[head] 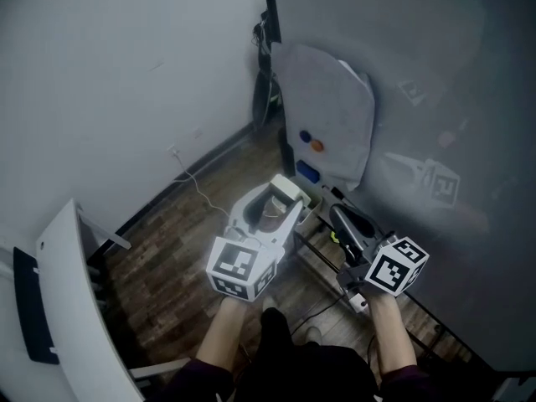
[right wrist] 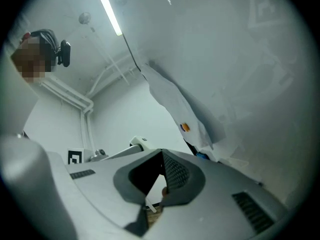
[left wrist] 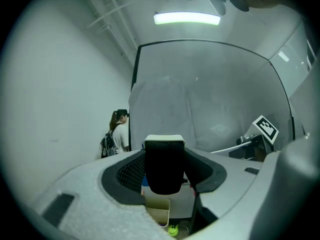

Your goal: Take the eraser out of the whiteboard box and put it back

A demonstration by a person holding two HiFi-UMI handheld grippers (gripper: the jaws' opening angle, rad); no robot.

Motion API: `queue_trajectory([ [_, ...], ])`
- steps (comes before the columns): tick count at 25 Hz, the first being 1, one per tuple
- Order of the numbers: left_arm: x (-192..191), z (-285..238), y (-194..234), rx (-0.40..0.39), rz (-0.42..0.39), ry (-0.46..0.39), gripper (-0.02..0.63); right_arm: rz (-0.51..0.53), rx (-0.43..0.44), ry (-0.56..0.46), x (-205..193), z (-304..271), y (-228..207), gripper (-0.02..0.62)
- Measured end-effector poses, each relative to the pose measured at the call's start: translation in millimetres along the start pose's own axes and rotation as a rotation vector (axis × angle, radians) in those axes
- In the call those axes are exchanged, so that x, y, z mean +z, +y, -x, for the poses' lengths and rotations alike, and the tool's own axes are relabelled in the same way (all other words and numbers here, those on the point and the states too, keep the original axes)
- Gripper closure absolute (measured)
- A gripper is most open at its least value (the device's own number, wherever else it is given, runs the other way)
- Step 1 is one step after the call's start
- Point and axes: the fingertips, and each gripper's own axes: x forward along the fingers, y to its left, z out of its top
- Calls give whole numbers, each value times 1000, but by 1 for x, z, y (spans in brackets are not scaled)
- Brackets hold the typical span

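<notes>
The left gripper [head: 283, 199] was closed on the eraser [left wrist: 164, 166], which stood upright between its jaws, white back uppermost and black felt facing the camera. The eraser was held in the air over the wooden floor [head: 172, 245], just short of the whiteboard [head: 435, 99]. The right gripper [right wrist: 161, 170] was beside it, its jaws brought together at the tips with nothing between them. A white sheet [head: 327, 99] hung on the board, bearing a blue magnet [head: 305, 137] and an orange magnet [head: 316, 146].
</notes>
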Motion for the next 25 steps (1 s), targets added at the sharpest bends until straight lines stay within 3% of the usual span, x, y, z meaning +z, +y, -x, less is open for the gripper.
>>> queue_trajectory([
  [15, 35, 29, 0, 45, -4, -88, 383, 65, 102, -16, 21, -6, 41, 592],
  [25, 35, 33, -1, 46, 15, -95, 382, 71, 117, -14, 21, -6, 45, 592],
])
